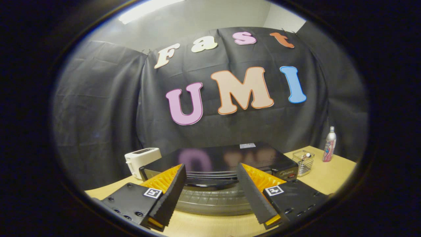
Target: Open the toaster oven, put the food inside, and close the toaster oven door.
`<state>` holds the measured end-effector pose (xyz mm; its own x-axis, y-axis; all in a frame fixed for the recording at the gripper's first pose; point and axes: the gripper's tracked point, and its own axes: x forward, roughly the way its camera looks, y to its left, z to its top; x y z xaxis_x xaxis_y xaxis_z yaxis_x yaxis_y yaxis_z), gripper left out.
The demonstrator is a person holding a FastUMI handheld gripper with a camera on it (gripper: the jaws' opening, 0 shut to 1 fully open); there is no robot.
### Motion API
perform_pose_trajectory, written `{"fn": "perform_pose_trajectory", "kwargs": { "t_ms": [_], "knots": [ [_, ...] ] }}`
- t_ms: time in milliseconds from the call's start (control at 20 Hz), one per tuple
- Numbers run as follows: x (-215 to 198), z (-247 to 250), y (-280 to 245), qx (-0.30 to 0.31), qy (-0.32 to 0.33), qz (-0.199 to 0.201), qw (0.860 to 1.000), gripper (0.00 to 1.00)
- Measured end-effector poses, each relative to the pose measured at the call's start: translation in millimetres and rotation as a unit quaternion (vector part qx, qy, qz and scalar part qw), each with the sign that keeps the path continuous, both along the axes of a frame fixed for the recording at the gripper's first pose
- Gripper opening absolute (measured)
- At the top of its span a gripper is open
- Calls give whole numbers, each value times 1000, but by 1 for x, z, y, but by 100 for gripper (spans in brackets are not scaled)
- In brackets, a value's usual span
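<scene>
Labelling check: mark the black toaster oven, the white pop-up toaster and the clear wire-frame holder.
Black toaster oven (227, 158), gripper view, glossy top panel.
White pop-up toaster (139, 160), gripper view, front face.
Clear wire-frame holder (303, 163), gripper view, side wall.
Gripper (210, 197), gripper view, open.

One toaster oven (217, 164), one toaster (142, 159), one bottle (329, 144)

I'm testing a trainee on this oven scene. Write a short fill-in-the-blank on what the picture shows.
1. The gripper is ____, holding nothing.
2. The toaster oven door is ____.
3. Left of the oven stands a white ____.
4. The wire basket sits between the oven and a ____.

Missing words: open; open; toaster; bottle
</scene>
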<state>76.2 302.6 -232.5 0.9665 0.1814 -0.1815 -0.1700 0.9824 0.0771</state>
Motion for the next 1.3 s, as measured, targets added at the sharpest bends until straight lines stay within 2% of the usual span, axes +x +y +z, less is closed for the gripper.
{"fn": "perform_pose_trajectory", "kwargs": {
  "t_ms": [300, 450, 600, 950, 1300],
  "knots": [
    [23, -21, 23, -36, 14, -9, 999, 98],
    [25, -19, 24, -48, -2, -17, 999, 98],
    [25, -22, 23, -33, -2, -20, 999, 98],
    [19, -21, 25, -30, -7, -19, 999, 97],
    [-13, -20, 22, -36, -5, -11, 999, 97]
  ]
}}
